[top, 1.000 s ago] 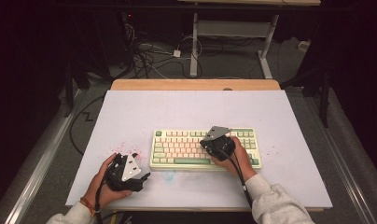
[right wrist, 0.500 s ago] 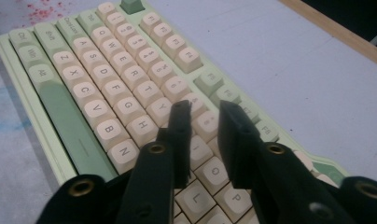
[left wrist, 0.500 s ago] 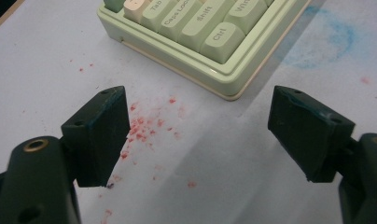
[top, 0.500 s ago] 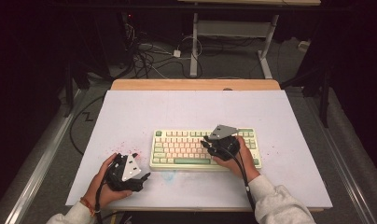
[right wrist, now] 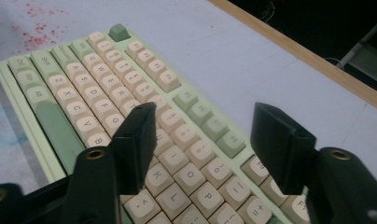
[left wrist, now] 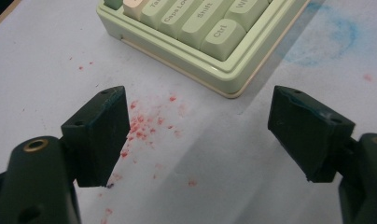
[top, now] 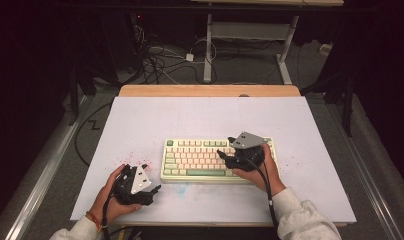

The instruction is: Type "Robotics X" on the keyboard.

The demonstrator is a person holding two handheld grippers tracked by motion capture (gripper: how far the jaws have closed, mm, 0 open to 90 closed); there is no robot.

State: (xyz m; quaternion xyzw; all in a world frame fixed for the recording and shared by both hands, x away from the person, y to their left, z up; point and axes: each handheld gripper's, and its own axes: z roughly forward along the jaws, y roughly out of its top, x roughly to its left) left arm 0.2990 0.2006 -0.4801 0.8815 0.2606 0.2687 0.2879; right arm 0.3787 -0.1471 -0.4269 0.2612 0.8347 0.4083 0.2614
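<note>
The keyboard (top: 217, 160) blocks the white mat's (top: 140, 125) centre; bare mat from nine through twelve to three o'clock gives free passage.

- A white sheet (top: 155, 125) covers the table top nearly to every edge.
- A strip of bare wooden table (top: 210, 90) shows along the far edge.
- Red speckles (top: 135, 156) stain the sheet near its near-left corner; in the left gripper view they are scattered dots (left wrist: 144, 126).
- A fainter red scatter (top: 290, 162) lies toward the right edge.
- A pale blue smudge (top: 179, 188) sits close to the near edge, around its middle.
- Dark cables (top: 155, 65) tangle on the floor beyond the far edge.
- A white metal frame (top: 208, 50) stands on the floor there too.
</note>
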